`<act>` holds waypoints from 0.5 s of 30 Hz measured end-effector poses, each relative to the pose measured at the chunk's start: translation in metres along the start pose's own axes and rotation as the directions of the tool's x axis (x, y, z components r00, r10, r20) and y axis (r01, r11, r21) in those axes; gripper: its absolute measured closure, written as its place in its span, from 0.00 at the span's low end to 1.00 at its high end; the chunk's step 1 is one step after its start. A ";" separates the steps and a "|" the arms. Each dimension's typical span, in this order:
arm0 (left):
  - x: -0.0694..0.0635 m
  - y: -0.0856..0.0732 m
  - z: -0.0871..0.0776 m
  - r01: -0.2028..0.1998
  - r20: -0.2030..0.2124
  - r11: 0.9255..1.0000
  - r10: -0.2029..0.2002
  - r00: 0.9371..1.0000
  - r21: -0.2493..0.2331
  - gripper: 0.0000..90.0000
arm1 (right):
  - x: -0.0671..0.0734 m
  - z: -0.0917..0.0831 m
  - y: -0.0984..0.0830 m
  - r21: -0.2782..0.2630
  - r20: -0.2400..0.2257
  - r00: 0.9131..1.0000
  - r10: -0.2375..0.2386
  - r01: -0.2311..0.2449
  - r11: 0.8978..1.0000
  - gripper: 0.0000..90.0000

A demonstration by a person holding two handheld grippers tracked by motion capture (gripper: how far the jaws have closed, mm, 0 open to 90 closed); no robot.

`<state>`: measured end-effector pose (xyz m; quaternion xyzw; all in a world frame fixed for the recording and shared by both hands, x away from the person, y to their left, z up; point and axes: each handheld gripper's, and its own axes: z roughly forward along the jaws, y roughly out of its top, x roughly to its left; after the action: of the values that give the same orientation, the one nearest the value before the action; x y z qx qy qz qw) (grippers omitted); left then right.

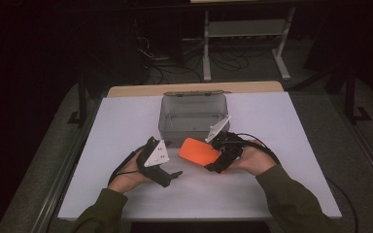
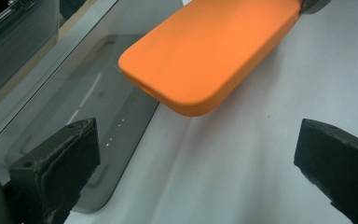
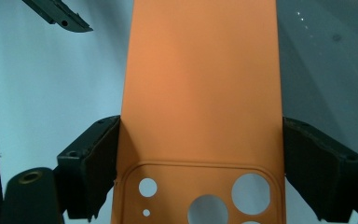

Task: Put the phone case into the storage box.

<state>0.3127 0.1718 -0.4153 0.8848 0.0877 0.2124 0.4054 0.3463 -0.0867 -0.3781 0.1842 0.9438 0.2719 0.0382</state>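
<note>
Phone case held up in my right tool, in front of the box.

My right tool (image 1: 218,158) is clamped across the orange phone case (image 1: 199,151) near its camera cutouts, holding it just above the surface (image 1: 281,145), near the clear box (image 1: 192,116). My left tool (image 1: 167,172) waits with jaws apart, aimed at the case's free end, probably for a handover.

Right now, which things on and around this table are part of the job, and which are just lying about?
In the job:
- orange phone case, clamped in the right gripper
- clear box
- left gripper, jaws open

Lying about:
- white shelf frame
- floor cables
</note>
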 end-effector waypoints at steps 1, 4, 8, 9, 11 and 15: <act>-0.001 0.000 0.000 -0.008 -0.004 1.000 0.008 1.000 0.002 0.00 | 0.000 0.000 0.000 -0.002 0.000 1.000 -0.001 0.001 1.000 0.17; -0.002 0.001 0.000 -0.031 -0.010 0.999 0.031 0.999 0.009 0.00 | 0.000 0.000 0.000 0.002 0.000 1.000 0.002 -0.002 1.000 0.17; -0.004 0.002 0.001 -0.057 -0.014 0.998 0.058 0.998 0.024 0.00 | 0.000 0.000 0.000 0.002 0.000 1.000 0.001 -0.001 1.000 0.17; -0.004 0.002 0.001 -0.065 -0.015 0.997 0.066 0.998 0.027 0.00 | 0.001 0.000 0.000 0.004 0.000 1.000 0.002 -0.002 1.000 0.17; -0.004 0.003 0.001 -0.075 -0.016 0.997 0.076 0.997 0.029 0.00 | 0.001 0.001 0.000 0.003 -0.001 1.000 0.002 -0.002 1.000 0.17; -0.005 0.003 0.001 -0.095 -0.023 0.995 0.096 0.995 0.031 0.00 | 0.000 0.001 0.000 0.002 -0.002 1.000 0.001 -0.001 1.000 0.17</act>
<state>0.3086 0.1676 -0.4146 0.8911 0.0534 0.2412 0.3806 0.3462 -0.0862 -0.3788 0.1846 0.9440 0.2709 0.0369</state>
